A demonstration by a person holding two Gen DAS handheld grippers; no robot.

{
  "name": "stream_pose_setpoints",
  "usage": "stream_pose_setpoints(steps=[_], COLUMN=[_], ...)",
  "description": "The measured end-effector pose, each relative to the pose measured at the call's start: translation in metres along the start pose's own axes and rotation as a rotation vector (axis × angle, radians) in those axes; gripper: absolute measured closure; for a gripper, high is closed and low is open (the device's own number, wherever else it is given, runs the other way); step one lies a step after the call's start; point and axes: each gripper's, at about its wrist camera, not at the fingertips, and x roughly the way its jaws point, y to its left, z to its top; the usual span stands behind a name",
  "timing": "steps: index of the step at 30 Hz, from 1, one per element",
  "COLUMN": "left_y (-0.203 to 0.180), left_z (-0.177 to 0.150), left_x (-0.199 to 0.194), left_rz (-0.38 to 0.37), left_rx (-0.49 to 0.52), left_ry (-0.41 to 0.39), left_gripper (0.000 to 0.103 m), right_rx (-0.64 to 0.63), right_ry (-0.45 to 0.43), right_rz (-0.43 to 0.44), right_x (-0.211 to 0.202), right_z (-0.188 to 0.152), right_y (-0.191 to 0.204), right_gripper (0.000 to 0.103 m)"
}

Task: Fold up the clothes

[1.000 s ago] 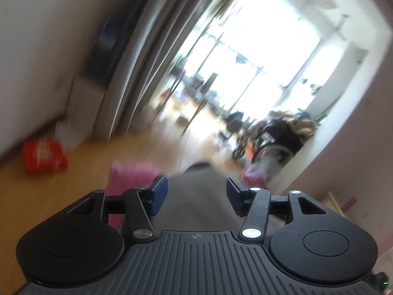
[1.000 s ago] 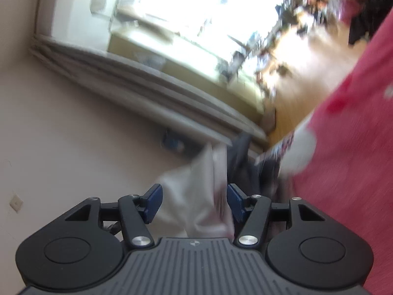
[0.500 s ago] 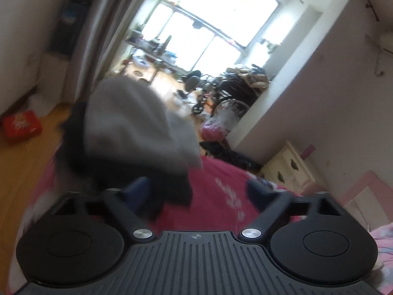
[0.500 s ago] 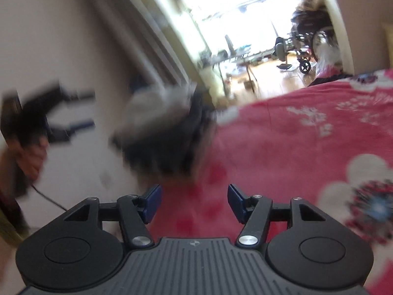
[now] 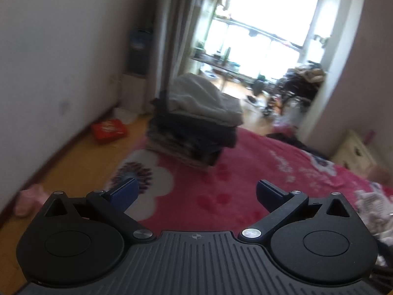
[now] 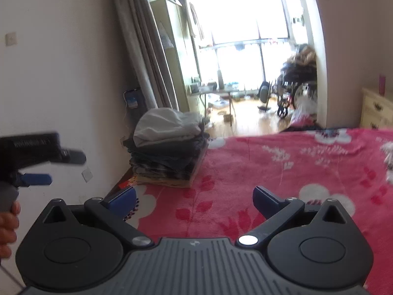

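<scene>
While both tools hang over the bed with nothing between their blue pads, the left gripper (image 5: 195,193) and the right gripper (image 6: 194,200) have their jaws spread wide and empty. Just beyond them lies the pink-red fleece blanket with white flowers (image 6: 282,172), bare in the near stretch. In the right wrist view the left gripper shows again at the left edge, held in a person's hand (image 6: 7,223). Further on, at the blanket's far left corner, stands the pile of folded clothes (image 6: 169,150): dark layers on a tan bottom piece, topped by a pale grey folded garment (image 5: 203,100) that bulges and overhangs one side. A whitish crumpled cloth (image 5: 373,211) lies at the right edge of the bed, near the left gripper; whether it is clothing waiting to be folded I cannot tell. Beyond the bed, a red packet (image 5: 109,129) lies on the wooden floor (image 5: 68,162), and a bright window fills the far room.

The pile sits close to the bed's edge and its top piece looks loose, so a nudge from a gripper, or a tug on the blanket beneath, could likely tip it to the floor and undo the folds.
</scene>
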Motion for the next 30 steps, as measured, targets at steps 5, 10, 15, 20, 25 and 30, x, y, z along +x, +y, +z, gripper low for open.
stream_pose_setpoints(steps=[5,10,15,20,25,30], left_y=[-0.012,-0.015,-0.019,-0.018,-0.016,-0.007], left_z=[-0.029,-0.051,-0.058,-0.064,-0.074,-0.082], left_x=[-0.027,-0.043,-0.054,-0.058,-0.053,-0.043], left_rz=[0.090,0.115,0.215,0.229,0.264,0.297], left_rx=[0.095,0.146,0.201,0.191,0.201,0.198], left_ry=[-0.016,-0.001,-0.044,-0.052,-0.052,-0.022], left_gripper=[0.000,0.000,0.000,0.000,0.000,0.000], right_rx=[-0.058,-0.059,-0.052,-0.040,-0.053,-0.097], right_ry=[-0.021,0.019,0.037,0.065,0.094,0.121], right_rz=[-0.091,-0.164,-0.192,-0.188,-0.210,-0.220], right_x=[-0.027,-0.036,-0.042,-0.045,-0.040,-0.031], right_z=[-0.009,-0.026,-0.034,-0.038,-0.052,-0.064], right_y=[0.020,0.028,0.031,0.034,0.035,0.042], right_gripper=[0.000,0.000,0.000,0.000,0.000,0.000])
